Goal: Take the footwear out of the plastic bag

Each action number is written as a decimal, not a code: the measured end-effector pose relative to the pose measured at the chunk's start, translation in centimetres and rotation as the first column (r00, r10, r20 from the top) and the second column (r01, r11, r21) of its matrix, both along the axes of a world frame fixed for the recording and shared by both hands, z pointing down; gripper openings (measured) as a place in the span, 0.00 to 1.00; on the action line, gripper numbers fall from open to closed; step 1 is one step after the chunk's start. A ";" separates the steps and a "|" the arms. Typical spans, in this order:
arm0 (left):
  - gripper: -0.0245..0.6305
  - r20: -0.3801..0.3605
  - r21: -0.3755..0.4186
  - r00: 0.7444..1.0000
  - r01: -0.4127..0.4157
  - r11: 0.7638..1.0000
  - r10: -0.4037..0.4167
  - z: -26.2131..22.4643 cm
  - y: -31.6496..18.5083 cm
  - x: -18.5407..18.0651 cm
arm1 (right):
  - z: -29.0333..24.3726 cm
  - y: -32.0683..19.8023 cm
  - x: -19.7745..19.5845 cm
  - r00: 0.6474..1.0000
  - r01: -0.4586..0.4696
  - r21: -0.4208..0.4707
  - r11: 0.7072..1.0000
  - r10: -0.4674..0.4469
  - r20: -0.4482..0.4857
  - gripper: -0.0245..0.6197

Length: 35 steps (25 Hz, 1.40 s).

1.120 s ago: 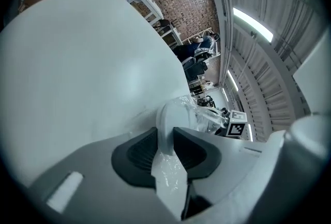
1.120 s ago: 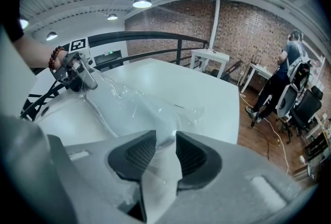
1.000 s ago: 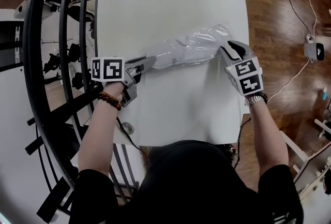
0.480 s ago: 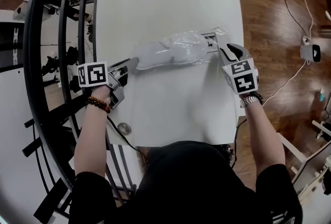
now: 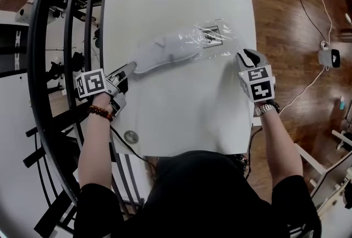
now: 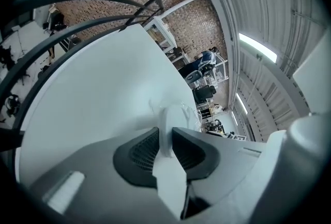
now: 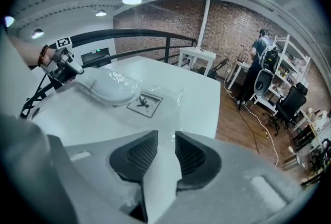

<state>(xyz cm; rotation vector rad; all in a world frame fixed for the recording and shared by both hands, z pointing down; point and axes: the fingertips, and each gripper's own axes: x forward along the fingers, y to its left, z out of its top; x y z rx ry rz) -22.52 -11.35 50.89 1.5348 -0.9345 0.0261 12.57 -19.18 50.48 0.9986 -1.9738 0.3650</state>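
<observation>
Footwear [image 5: 165, 49] sliding out of the plastic bag [image 5: 215, 39], left pull working.

Left gripper [image 5: 127, 68] is pinching the near end of the footwear, pads pressing on the white material, and is hauling it toward the left edge of the table [image 5: 181, 116]. Against a second ago, the footwear is sitting clearly further left and the bag is lying flatter (its printed label [image 5: 212, 31] now showing flat). Right gripper [image 5: 246, 55] is sitting at the bag's right edge with jaws slightly apart, having just been closing. Film is reaching the tips, but I can't tell if any is lying between the pads. The footwear's far end is still looking film-covered, so I'm judging extraction mostly done, not finished.
</observation>
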 end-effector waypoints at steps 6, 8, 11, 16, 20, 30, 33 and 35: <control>0.18 -0.003 0.019 0.998 -0.065 0.998 0.065 -0.2 0.4 0.2 | -0.4 -2.9 -1.8 0.994 -0.017 -0.010 1.000 0.018 0.108 0.32; 0.18 -0.006 0.024 0.996 -0.086 0.996 0.086 -0.2 0.3 0.0 | 0.0 -4.2 -1.9 0.989 -0.045 -0.054 0.998 0.052 0.137 0.36; 0.18 -0.016 0.029 0.994 -0.107 0.994 0.107 -0.1 0.0 -0.2 | 0.4 -6.0 -2.2 0.975 -0.092 -0.132 0.987 0.116 0.190 0.37; 0.18 -0.045 0.030 0.995 -0.089 0.996 0.090 0.1 -0.6 0.1 | 2.2 -7.1 -2.8 0.965 -0.093 -0.246 0.965 0.148 0.217 0.35; 0.17 -0.118 0.052 0.992 -0.030 0.998 0.036 -0.7 -1.1 0.2 | 2.1 -6.8 -2.2 0.970 -0.118 -0.230 0.966 0.162 0.183 0.07; 0.17 -0.117 0.032 0.982 0.154 0.988 -0.149 -0.5 -0.8 -3.5 | 1.8 -5.9 3.4 0.939 -0.297 -0.168 0.940 0.320 0.127 0.05; 0.17 -0.134 0.037 0.972 0.198 0.980 -0.191 -0.4 -0.9 -3.9 | 1.9 -5.1 4.2 0.924 -0.341 -0.156 0.927 0.361 0.126 0.05; 0.17 -0.117 0.032 0.969 0.221 0.975 -0.216 -0.2 -0.7 -4.3 | 1.8 -4.6 4.7 0.917 -0.361 -0.147 0.921 0.379 0.124 0.05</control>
